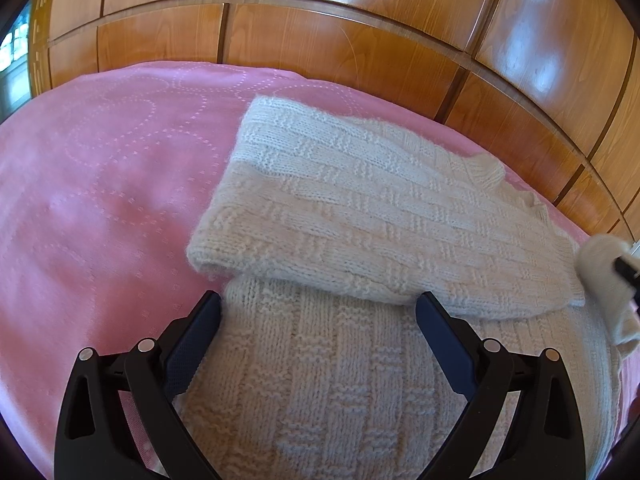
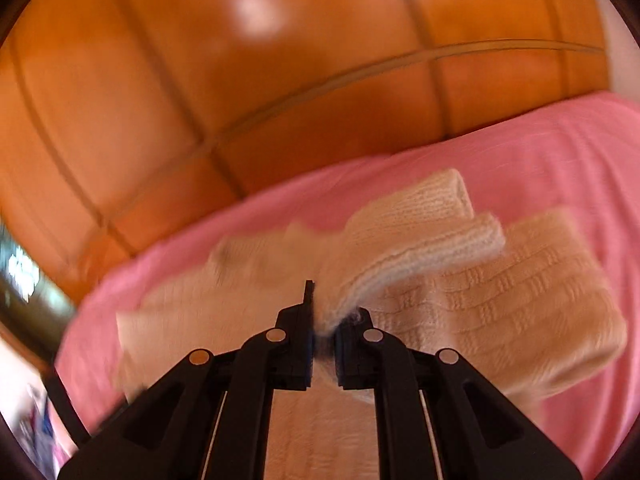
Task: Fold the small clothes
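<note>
Cream-white wool, knitted in a basket-weave of raised and flat blocks: that is the small sweater (image 1: 344, 216) I am working on. It lies on a pink bedspread (image 1: 104, 184) stitched with dotted circles, with glossy orange-brown wooden panels (image 1: 360, 40) rising behind the bed. One sleeve is folded across the body, forming a thick band with a ribbed cuff.

My left gripper (image 1: 318, 312) hangs just above the near part of the sweater, its dark blue fingers (image 1: 192, 344) spread wide with nothing between them.

My right gripper (image 2: 324, 320) has its fingers pinched together on a fuzzy bunch of the knit, apparently the other sleeve, lifting it above the body; this view is badly blurred. In the left view that lifted sleeve end (image 1: 600, 256) shows at the far right edge.
</note>
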`<state>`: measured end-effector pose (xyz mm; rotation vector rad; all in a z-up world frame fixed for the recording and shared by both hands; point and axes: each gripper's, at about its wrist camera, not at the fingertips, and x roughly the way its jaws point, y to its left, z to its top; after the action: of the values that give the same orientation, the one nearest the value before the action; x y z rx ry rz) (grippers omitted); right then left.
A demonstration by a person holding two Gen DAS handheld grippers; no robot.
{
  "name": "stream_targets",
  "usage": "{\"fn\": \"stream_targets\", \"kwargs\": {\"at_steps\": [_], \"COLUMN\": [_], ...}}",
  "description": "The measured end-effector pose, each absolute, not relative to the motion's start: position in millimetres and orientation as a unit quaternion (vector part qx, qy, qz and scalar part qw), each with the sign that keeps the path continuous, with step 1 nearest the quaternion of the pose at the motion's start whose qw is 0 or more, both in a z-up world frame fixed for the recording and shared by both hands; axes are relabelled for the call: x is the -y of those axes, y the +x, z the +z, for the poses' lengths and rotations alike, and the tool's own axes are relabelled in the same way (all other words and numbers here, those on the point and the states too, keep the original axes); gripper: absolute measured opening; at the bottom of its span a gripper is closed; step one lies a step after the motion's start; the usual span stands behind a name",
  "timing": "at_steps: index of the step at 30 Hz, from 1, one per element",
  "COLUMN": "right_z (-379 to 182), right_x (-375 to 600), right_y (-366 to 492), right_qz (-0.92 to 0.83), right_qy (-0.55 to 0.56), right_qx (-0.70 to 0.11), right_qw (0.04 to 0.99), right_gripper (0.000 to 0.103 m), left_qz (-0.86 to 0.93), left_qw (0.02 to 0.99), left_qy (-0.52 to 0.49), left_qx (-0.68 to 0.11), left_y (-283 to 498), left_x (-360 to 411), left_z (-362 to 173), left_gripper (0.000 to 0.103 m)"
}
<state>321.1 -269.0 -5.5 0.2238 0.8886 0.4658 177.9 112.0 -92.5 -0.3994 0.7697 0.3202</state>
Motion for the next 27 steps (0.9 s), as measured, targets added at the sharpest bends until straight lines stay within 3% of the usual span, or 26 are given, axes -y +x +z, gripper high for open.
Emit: {"fn": "stream_targets", "kwargs": {"at_steps": [3, 4, 5, 7, 9, 10, 12, 21, 27], "right_z": [-23.9, -30.0, -34.3, -37.3, -33.1, -32.0, -26.1, -40.1, -53.1], "right_x": [246.1, 243.2, 241.0, 243.3, 255.4, 258.0, 282.9, 360.2, 399.9], "right_y": [312.0, 305.1, 300.7, 292.0, 280.8, 283.2, 273.5, 262.3, 259.5], "right_qz": [0.235, 0.239, 0.242, 0.239, 0.231, 0.22, 0.168, -0.09, -0.099], "right_qy": [0.058, 0.045, 0.036, 0.021, 0.019, 0.022, 0.042, 0.072, 0.157], "right_qx": [-0.437, -0.441, -0.444, -0.436, -0.419, -0.412, -0.385, -0.403, -0.416], "right_qw": [0.866, 0.864, 0.862, 0.867, 0.878, 0.884, 0.907, 0.908, 0.89], "right_gripper": [0.014, 0.026, 0.047, 0.066, 0.072, 0.084, 0.098, 0.1, 0.101], "left_qz": [0.153, 0.153, 0.153, 0.153, 0.153, 0.153, 0.155, 0.144, 0.039], "left_qw": [0.895, 0.895, 0.895, 0.895, 0.895, 0.894, 0.894, 0.89, 0.906], "left_qy": [-0.195, -0.196, -0.196, -0.196, -0.196, -0.195, -0.193, -0.198, -0.237], "left_qx": [-0.371, -0.371, -0.371, -0.371, -0.371, -0.372, -0.374, -0.385, -0.35], "left_y": [178.3, 178.3, 177.6, 178.0, 177.9, 178.2, 178.7, 181.5, 203.4], "left_x": [-112.6, -112.6, -112.2, -112.0, -112.5, -112.2, -112.0, -100.2, -54.1], "left_z": [-93.0, -93.1, -93.3, -93.3, -93.5, -93.5, -93.5, -69.6, -29.2], "left_gripper": [0.096, 0.096, 0.096, 0.096, 0.096, 0.096, 0.097, 0.097, 0.093]}}
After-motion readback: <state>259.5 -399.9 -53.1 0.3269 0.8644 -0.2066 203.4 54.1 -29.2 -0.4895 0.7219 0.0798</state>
